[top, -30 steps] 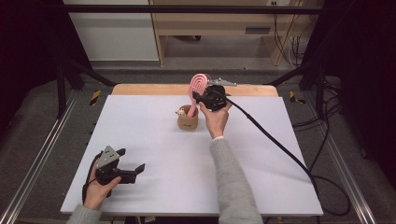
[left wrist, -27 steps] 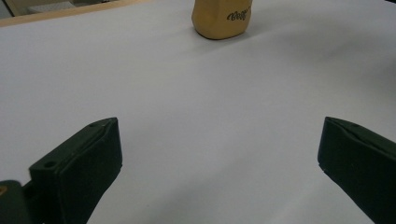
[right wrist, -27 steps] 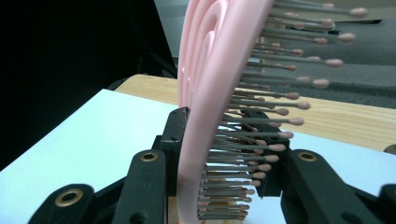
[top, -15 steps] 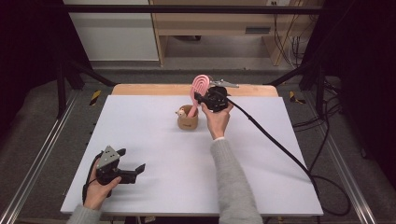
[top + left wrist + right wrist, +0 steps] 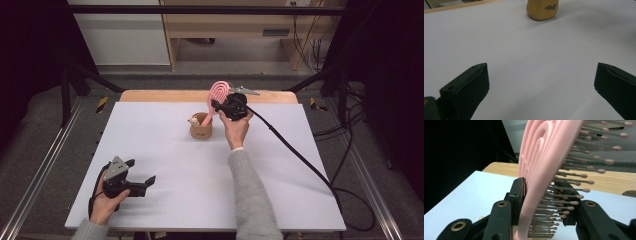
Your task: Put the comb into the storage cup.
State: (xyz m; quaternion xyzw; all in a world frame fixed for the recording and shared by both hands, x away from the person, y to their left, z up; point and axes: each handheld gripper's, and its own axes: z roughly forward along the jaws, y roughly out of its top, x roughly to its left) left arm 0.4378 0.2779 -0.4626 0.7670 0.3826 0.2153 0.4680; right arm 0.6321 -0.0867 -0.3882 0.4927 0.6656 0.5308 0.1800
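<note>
A pink hairbrush (image 5: 217, 95) stands tilted with its handle down in a small tan cup (image 5: 201, 129) near the table's far middle. My right gripper (image 5: 221, 106) is shut on the brush's head; in the right gripper view the pink hairbrush (image 5: 541, 170) sits clamped between the two black jaws, bristles pointing right. A small figure (image 5: 193, 120) sits at the cup's rim. My left gripper (image 5: 148, 182) rests open near the front left of the table, nothing between its jaws. In the left gripper view the tan cup (image 5: 542, 9) stands far ahead.
The white table top (image 5: 150, 135) has a wooden strip (image 5: 165, 96) along its far edge. A metal clip-like object (image 5: 245, 90) lies on that strip behind the brush. A black cable (image 5: 295, 152) trails from the right gripper across the table's right side.
The right gripper and the brush have shifted slightly to the right above the cup. The left gripper has stayed in place.
</note>
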